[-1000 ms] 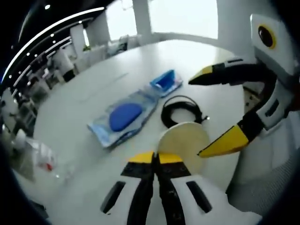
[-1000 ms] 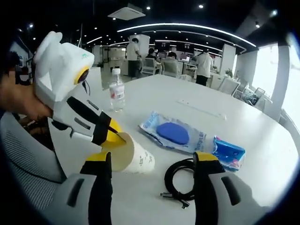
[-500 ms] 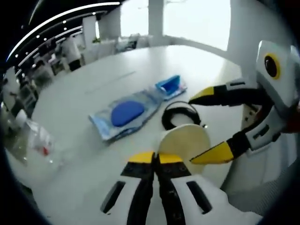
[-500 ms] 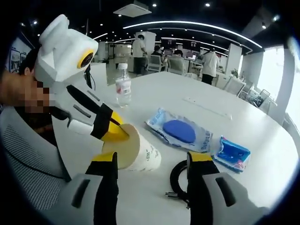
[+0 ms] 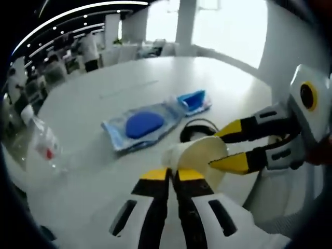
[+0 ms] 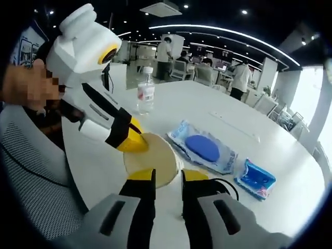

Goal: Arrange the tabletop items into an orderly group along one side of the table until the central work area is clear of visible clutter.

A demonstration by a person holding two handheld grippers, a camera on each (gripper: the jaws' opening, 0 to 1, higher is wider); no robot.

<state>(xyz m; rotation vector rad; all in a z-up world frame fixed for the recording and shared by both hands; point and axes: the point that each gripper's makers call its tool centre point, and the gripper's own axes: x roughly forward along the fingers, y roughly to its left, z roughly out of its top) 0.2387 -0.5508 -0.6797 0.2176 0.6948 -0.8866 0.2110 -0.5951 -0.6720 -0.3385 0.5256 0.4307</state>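
A paper cup (image 5: 199, 155) lies tipped on the white desk (image 5: 93, 109), its open mouth facing both cameras, and both grippers meet at it. In the left gripper view, the left gripper (image 5: 171, 175) has its fingers (image 5: 155, 175) pressed together just below the cup's rim, seemingly pinching the near edge, though the contact itself is hard to make out. The right gripper (image 5: 222, 149) comes in from the right of the cup with its yellow fingers nearly closed across the cup's mouth, one above the rim edge and one below. In the right gripper view, the right gripper (image 6: 167, 175) shows its fingers (image 6: 142, 175) drawn close on the near lip of the cup (image 6: 151, 158); the left gripper (image 6: 134, 140) reaches down from the upper left to the far rim of the cup. Just behind the cup lies a coiled black cable (image 5: 197, 126), partly hidden by it. Beyond the cup sits a clear pouch (image 5: 142, 126) with a blue oval inside, and just past that pouch a smaller blue packet (image 5: 193, 99). Well apart from the cup, toward the far desk edge, stands a water bottle (image 6: 146, 96) with a red label. People stand among the office chairs beyond the desk.
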